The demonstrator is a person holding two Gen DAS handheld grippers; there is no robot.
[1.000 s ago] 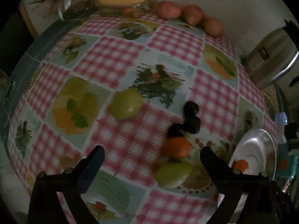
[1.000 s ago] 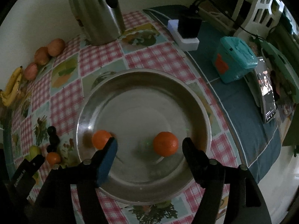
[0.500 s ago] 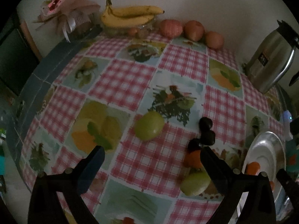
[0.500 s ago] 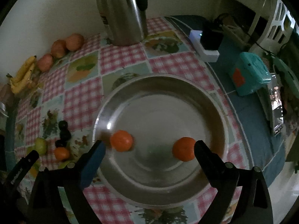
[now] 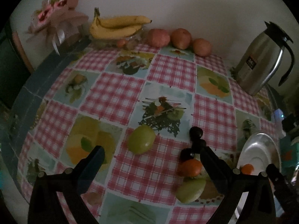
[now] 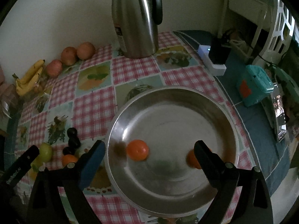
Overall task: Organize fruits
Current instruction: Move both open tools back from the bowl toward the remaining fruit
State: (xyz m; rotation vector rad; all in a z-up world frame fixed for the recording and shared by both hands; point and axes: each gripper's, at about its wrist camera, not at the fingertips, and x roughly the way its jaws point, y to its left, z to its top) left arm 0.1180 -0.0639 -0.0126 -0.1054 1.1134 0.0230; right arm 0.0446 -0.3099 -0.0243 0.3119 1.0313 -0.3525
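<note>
My right gripper hangs open over a steel plate. Two oranges lie in the plate: one between the fingers and untouched, the other half hidden behind the right finger. My left gripper is open above the checked tablecloth, holding nothing. Just beyond its fingers lies a green fruit. By its right finger are an orange, a second green fruit and dark plums. In the left wrist view the plate sits at the right edge.
Bananas and three reddish apples line the wall at the back. A steel jug stands behind the plate. A bouquet is at the back left. A teal box, a phone and a power strip lie right of the plate.
The right gripper's jaws have widened and it has drifted left over the plate, so one orange now sits by its right finger. The left gripper has lifted and tilted toward the wall.
</note>
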